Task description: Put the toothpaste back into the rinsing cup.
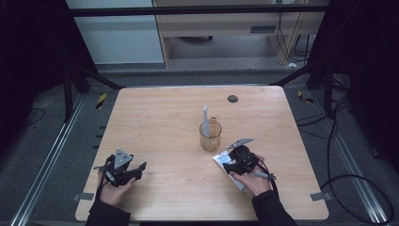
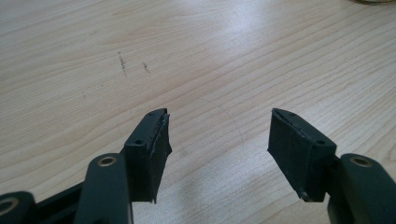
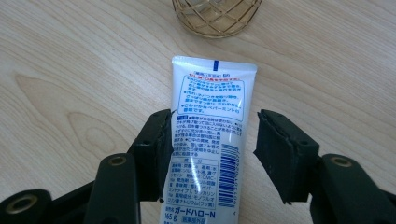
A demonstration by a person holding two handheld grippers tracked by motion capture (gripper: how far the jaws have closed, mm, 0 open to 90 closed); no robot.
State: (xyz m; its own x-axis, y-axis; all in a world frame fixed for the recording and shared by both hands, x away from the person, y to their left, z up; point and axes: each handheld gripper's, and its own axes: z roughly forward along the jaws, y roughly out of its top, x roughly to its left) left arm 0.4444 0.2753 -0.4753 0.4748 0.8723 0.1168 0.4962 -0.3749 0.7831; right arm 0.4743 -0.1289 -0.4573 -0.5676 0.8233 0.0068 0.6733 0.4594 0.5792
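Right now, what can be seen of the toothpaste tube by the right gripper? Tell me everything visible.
The toothpaste tube is a white, glossy plastic-looking tube with a flat crimped end, blue and red printed text and a barcode. It lies flat on the wooden table, crimped end pointing at the amber glass cup without touching it. The right gripper straddles it with jaws apart: the left pad sits at the tube's edge, the right pad stands clear. Its cap end is hidden.

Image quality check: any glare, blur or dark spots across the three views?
High view: soft and grainy, surroundings near black, table evenly lit. Left gripper view: pale sheen on the wood ahead, jaws sharp. Right gripper view: white glare streak down the toothpaste tube, print still readable; glass cup cropped at the top.
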